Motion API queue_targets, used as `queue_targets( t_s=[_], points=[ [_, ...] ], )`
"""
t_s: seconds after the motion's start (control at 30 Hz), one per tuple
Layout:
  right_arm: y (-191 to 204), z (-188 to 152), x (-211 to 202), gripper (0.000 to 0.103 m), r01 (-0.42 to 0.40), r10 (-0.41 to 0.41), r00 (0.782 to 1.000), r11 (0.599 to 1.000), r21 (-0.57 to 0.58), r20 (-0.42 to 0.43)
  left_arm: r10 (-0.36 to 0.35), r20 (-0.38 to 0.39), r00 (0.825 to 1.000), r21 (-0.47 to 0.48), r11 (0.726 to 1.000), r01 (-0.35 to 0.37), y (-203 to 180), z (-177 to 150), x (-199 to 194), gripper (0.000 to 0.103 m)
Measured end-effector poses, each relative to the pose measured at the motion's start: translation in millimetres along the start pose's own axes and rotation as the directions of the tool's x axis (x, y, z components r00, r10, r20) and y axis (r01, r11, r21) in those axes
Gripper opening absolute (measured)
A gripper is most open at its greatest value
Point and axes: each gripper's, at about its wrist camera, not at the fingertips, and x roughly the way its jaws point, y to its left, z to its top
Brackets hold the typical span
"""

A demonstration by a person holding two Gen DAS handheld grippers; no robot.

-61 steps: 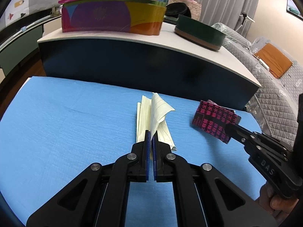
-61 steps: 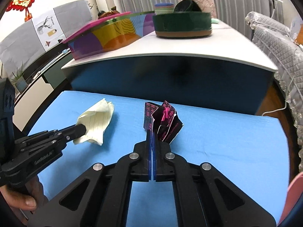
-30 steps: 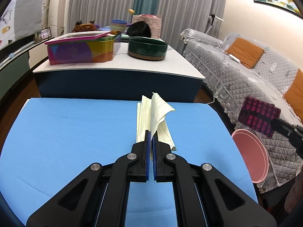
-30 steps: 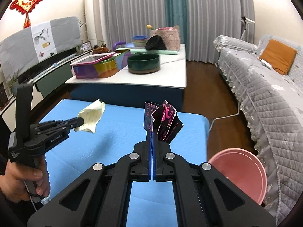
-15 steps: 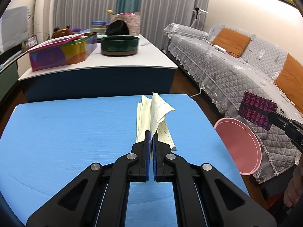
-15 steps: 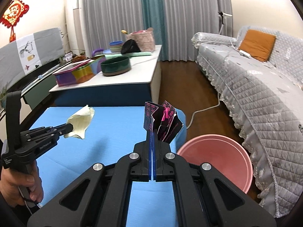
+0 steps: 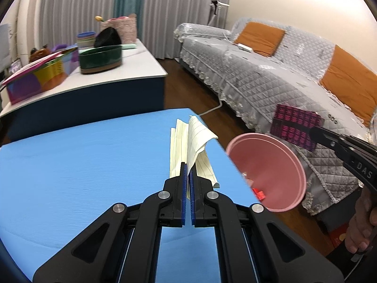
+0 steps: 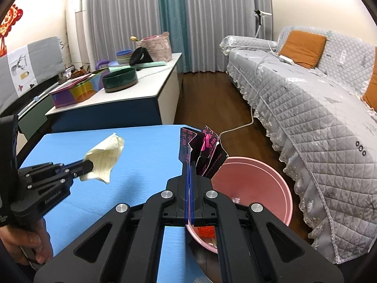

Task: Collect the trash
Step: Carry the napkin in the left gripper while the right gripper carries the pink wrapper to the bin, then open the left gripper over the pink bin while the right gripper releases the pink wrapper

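Trash in both tools, beside pink bin [image 8: 278, 184]
Left tool [image 7: 187, 176] pinches lined paper [image 7: 195, 141]; right tool [image 8: 189, 172] pinches dark wrapper [image 8: 207, 151].

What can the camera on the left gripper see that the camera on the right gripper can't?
Only the left wrist view shows the right gripper from the side, with the person's right hand on its handle. Only the right wrist view shows the left gripper from the side, the red wall ornament and the tall white air conditioner. Both show the yellow lined paper, the black and pink wrapper, the pink bin, the blue table, the grey sofa and the green bowl.
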Motion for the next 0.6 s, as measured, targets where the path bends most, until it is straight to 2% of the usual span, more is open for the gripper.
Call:
queue_targets(
  t_s=[0.17, 0.6],
  points=[
    [-15, 3, -3, 0.001, 0.021, -0.021, 1.000, 0.999, 0.031, 0.004, -0.033, 0.004, 0.999, 0.045, 0.998, 0.033, -27, 8, 3, 0.002],
    [-71, 8, -2, 0.001, 0.108, -0.110, 0.994, 0.986, 0.130, 0.011, -0.091, -0.001, 0.996, 0.071, 0.993, 0.091, -78, 33, 28, 0.002]
  ],
)
